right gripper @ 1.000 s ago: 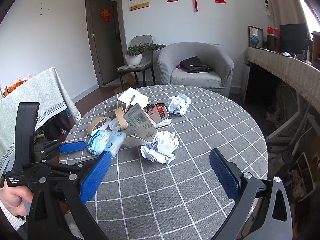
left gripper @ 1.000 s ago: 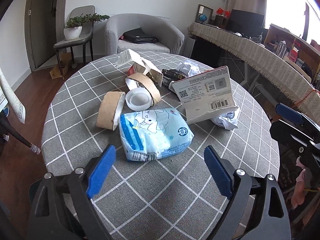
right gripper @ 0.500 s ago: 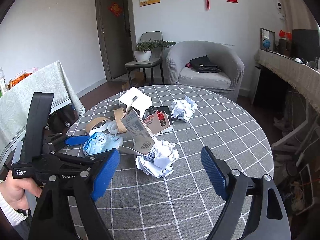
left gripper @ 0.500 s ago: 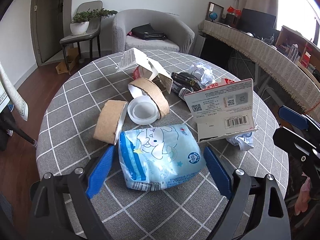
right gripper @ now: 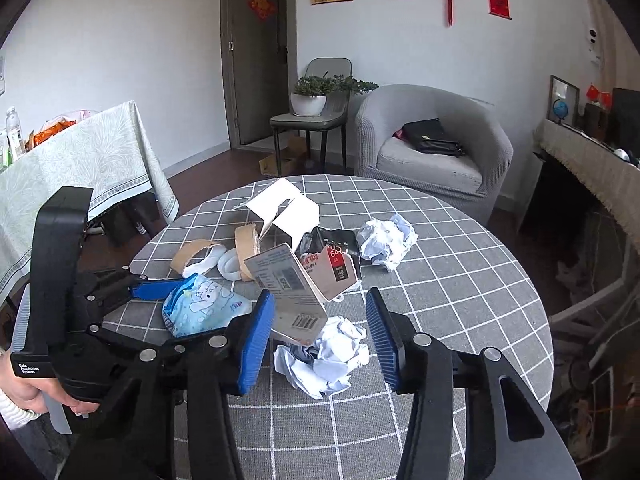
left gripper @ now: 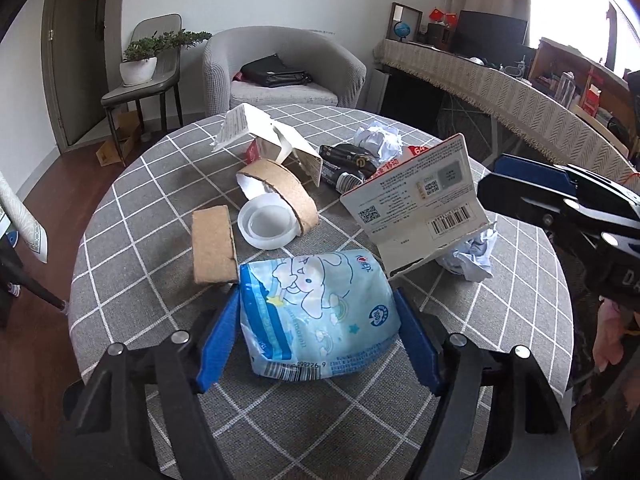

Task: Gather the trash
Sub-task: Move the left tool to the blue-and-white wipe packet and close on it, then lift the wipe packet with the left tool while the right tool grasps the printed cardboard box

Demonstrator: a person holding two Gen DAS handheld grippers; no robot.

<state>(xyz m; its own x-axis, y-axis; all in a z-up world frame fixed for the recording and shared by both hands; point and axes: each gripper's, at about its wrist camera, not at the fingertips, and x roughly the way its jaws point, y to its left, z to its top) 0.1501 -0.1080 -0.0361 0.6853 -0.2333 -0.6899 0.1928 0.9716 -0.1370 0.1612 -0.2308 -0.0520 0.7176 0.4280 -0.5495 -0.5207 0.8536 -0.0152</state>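
Left tongs [left gripper: 318, 338]: spread, blue pads flanking the blue tissue pack [left gripper: 318, 312] on both sides; pads look to be at or just off the film, grip not confirmed. Pack lies on the worktop [left gripper: 132, 216] at 6 o'clock of the litter cluster

Right tongs [right gripper: 320, 340]: spread, straddling the crumpled paper ball [right gripper: 326, 356], not closed on it. Ball sits at 5 o'clock of the cluster, partly under the bent cardboard card [right gripper: 288, 296], which leans over it

Outward from the pack: cardboard tape ring [left gripper: 212, 250] touching it at 10 o'clock; white plastic ring [left gripper: 268, 226] at 12; second cardboard ring [left gripper: 280, 188] beyond it; torn white box [left gripper: 272, 140] and black wrapper [left gripper: 348, 160] further toward 12; second paper ball [right gripper: 386, 240] at 1 o'clock

Handling, judged:
- pack: light, soft, glossy film, likely slippery; will squash. Take across the mid-body, not the crimped end
- paper ball: near weightless, springy; pinch through the centre, avoid catching the card edge
- card: stiff, may topple when the ball is lifted
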